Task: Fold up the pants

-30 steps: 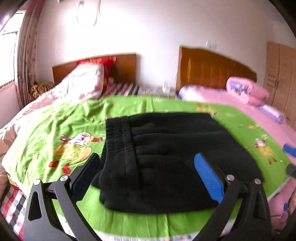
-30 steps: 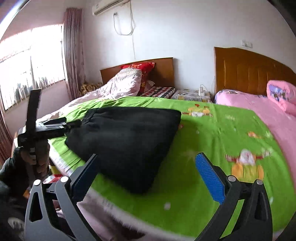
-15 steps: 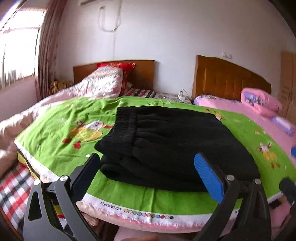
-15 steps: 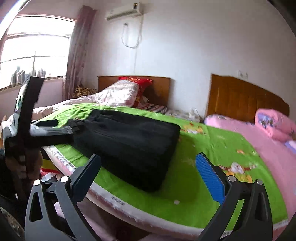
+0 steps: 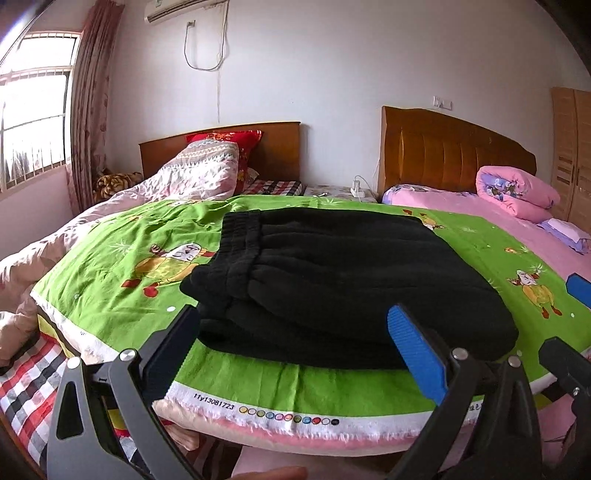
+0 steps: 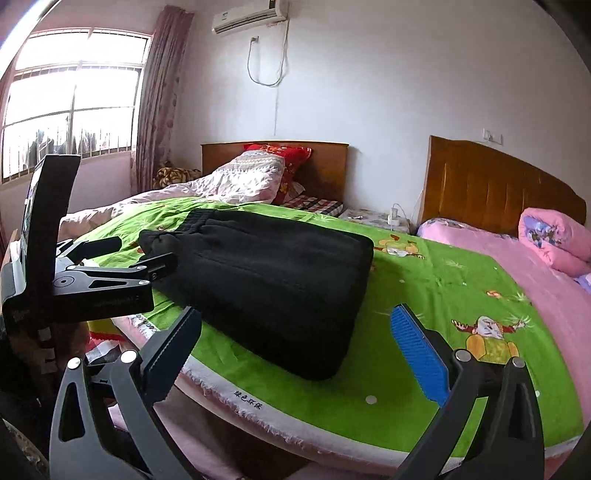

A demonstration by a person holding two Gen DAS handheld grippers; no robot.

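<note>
Left wrist view: the left hand-held gripper [image 5: 291, 350] is seen with its two fingers spread wide, nothing between them; it is held just off the near edge of the bed.
Right wrist view: the right hand-held gripper [image 6: 295, 350] is likewise spread wide and empty.
Writing: "11y13081723" and a row of coloured dots are printed on the white hem of the green sheet [image 5: 122, 266]; Chinese characters are printed on the hem in the right wrist view. The air conditioner [image 6: 249, 16] carries a label too small to be read.
Pants: one black pair [image 5: 332, 277], folded into a thick stack, is laid on the green sheet near its front edge, waistband to the left.
Cut off: the wardrobe [image 5: 570, 147] is cropped at the right.
Counts: two headboards, two hand-held grippers, one window [image 6: 70, 99].
</note>
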